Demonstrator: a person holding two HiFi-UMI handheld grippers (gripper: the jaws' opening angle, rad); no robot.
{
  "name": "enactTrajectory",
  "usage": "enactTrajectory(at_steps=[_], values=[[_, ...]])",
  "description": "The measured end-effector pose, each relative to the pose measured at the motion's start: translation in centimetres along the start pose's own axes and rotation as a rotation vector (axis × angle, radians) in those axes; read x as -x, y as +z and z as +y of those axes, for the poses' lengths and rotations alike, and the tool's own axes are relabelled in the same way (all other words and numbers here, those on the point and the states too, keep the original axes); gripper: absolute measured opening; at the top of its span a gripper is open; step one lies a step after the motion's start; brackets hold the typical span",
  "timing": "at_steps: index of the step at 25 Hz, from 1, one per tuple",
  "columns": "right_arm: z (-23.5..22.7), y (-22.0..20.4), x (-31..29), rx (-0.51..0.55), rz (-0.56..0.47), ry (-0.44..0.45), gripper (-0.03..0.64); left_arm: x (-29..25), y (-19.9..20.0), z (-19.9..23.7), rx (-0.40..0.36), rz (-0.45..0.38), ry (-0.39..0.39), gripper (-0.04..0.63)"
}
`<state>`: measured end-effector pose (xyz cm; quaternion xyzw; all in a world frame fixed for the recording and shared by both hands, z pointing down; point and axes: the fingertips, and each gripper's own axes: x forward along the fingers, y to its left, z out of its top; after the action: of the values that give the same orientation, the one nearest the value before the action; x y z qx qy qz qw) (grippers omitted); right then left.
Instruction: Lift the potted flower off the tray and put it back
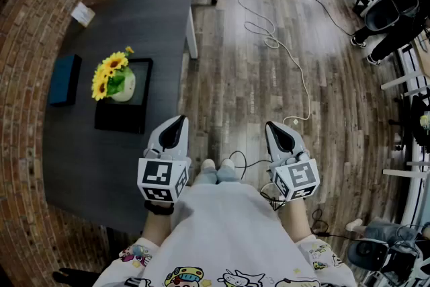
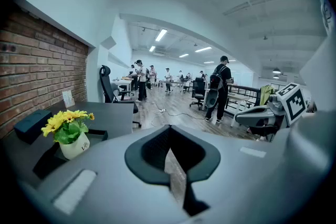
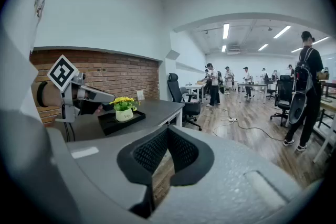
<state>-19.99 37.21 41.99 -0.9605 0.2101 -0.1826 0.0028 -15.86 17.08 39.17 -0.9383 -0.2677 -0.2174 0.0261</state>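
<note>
The left gripper (image 1: 177, 123) and right gripper (image 1: 276, 130) are hovering with fingers fully closed and empty, the potted flower (image 1: 115, 77) sitting on its tray (image 1: 121, 119) at ten o'clock.

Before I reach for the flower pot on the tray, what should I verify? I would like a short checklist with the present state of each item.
1. Potted flower stands upright on the tray: ok.
2. Left gripper open for a grasp: not ok; jaws shut, nothing between them.
3. Right gripper open: not ok; jaws shut, nothing between them.
4. Grippers at the potted flower: not ok; both are short of it, close to the body.
5. Room beside the tray: ok; the blue box lies apart from it.
</note>
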Motion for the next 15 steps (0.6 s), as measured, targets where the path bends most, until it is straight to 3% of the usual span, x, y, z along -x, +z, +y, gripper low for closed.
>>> enactTrajectory(at_steps=[10, 15], values=[[-2.3, -0.2, 0.6, -0.042, -0.015, 0.009, 0.003, -0.7, -0.5, -0.6, 0.043, -0.007, 0.033, 0.015], [-2.7, 0.3, 1.3, -0.065, -0.053, 0.016, 0.078, -0.6, 0.1, -0.9, 0.040, -0.033, 0.041, 0.031]])
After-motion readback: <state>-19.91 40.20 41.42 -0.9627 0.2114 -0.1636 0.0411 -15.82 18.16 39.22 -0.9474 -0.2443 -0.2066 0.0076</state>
